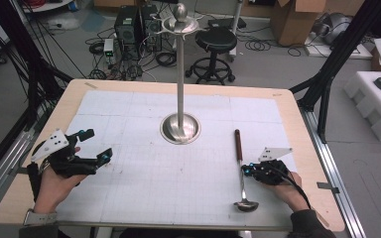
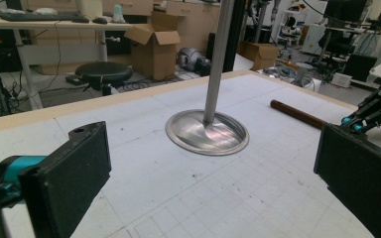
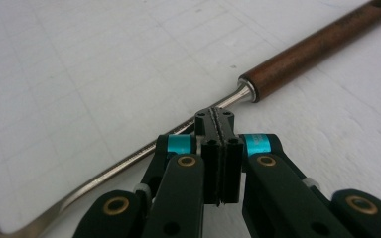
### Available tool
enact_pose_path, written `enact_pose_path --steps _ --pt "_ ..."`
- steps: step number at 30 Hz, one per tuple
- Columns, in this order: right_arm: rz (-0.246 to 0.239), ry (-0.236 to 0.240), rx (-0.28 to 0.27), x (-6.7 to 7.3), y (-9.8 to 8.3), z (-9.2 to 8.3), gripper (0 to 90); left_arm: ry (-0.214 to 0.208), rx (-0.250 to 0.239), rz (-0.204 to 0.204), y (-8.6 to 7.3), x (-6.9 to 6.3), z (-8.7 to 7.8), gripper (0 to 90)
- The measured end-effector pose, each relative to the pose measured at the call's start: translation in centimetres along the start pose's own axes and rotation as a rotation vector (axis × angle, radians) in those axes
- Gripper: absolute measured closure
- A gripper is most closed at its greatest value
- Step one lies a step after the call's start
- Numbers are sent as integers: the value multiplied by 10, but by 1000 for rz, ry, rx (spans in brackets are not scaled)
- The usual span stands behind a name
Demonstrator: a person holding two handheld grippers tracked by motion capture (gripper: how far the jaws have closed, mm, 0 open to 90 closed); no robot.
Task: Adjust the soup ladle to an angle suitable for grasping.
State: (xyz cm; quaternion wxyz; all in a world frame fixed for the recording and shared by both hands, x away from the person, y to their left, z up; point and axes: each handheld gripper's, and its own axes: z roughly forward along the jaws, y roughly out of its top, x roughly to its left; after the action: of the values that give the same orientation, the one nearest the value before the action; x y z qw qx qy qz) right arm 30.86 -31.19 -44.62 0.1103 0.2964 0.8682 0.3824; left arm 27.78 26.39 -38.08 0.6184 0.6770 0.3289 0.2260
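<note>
Lab room, grey floor with cables, a black stool and cardboard boxes behind; wooden bench covered by a white gridded mat.

Right gripper near the bench's right front corner, held by the right hand; jaws pressed together, nothing between them in the right gripper view; tips sit just beside or against the metal shaft of the ladle, cannot tell if touching. Ladle lies flat on the mat, roughly parallel to the right edge; brown wooden handle points to the far side, steel bowl near the front edge; grey three-cornered plate on top of the gripper.

Left gripper near the bench's left edge, held by the left hand; jaws wide apart, empty, above the mat, aimed toward the centre; in the left gripper view both black pads frame the stand's base.

Steel stand upright at bench centre, toward the far side; round dished base on the mat, thin pole, hook crown and ball finial at top; well apart from both grippers; ladle between stand and right edge.
</note>
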Motion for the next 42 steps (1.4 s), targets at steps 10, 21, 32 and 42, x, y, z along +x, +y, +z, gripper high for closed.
enact_pose_path --steps 10,21,32,42 --pt "-61 68 36 13 25 22 900 1 -6 -1 0 1 -2 17" --pt "-126 147 81 25 39 33 900 4 -10 -2 0 2 -4 18" --pt "-168 217 93 37 47 41 900 5 -9 -5 0 2 -4 17" --pt "-234 285 111 48 54 48 900 5 -11 -4 0 2 -5 17"
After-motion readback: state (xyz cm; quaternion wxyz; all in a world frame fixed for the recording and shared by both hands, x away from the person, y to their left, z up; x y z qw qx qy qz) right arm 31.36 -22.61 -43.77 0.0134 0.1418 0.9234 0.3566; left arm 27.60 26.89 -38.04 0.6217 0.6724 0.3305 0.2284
